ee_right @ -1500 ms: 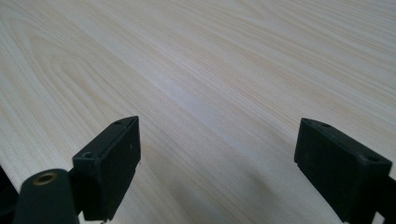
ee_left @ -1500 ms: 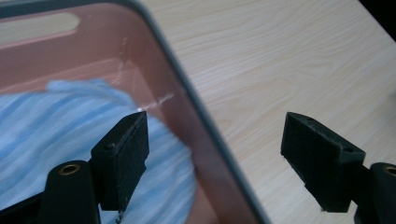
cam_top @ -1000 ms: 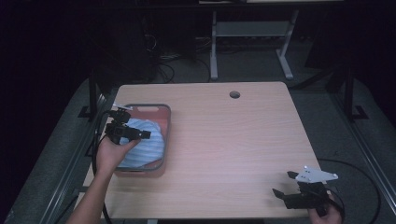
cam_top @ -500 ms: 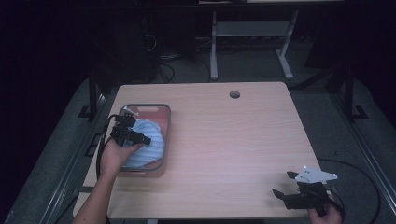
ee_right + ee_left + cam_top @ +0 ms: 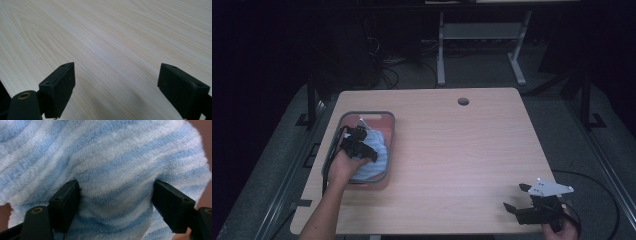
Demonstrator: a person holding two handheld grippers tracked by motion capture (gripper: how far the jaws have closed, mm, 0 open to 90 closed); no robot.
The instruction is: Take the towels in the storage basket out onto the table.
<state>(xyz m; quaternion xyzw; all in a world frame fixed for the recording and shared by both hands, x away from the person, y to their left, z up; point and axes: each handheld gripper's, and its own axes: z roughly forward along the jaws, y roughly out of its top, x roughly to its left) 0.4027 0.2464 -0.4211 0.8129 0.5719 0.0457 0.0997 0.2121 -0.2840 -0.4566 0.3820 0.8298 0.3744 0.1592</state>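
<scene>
In the grey rectangular plastic bin point(image 5: 388, 131) at the left side of the table, a fluffy blue-and-white striped terry cloth point(image 5: 120, 162) lies bunched, covering most of the bin floor. The left hand-held gripper point(image 5: 360, 145) is pressed down into this cloth: in the left gripper view its two black jaws stand wide apart with a raised fold of pile between them, the fabric touching both inner faces, but the jaws have not closed on it. The person's left hand point(image 5: 343, 166) holds the tool from the near end of the bin, and its black cable loops over the bin's left wall. Outward from the bin, the light wood-grain table point(image 5: 452, 155) is bare, with a round cable hole point(image 5: 463, 101) near its far edge. The right hand-held gripper point(image 5: 532, 200), with its grey three-cornered plate on top, sits at the near right corner, well apart from the bin, jaws spread wide above bare wood and holding nothing. Probable faults from this state: closing on the surface pile alone would give a shallow hold that slips when lifted; a bunched cloth may catch on the bin rim and drag the light bin; the cable may snag the wall.
</scene>
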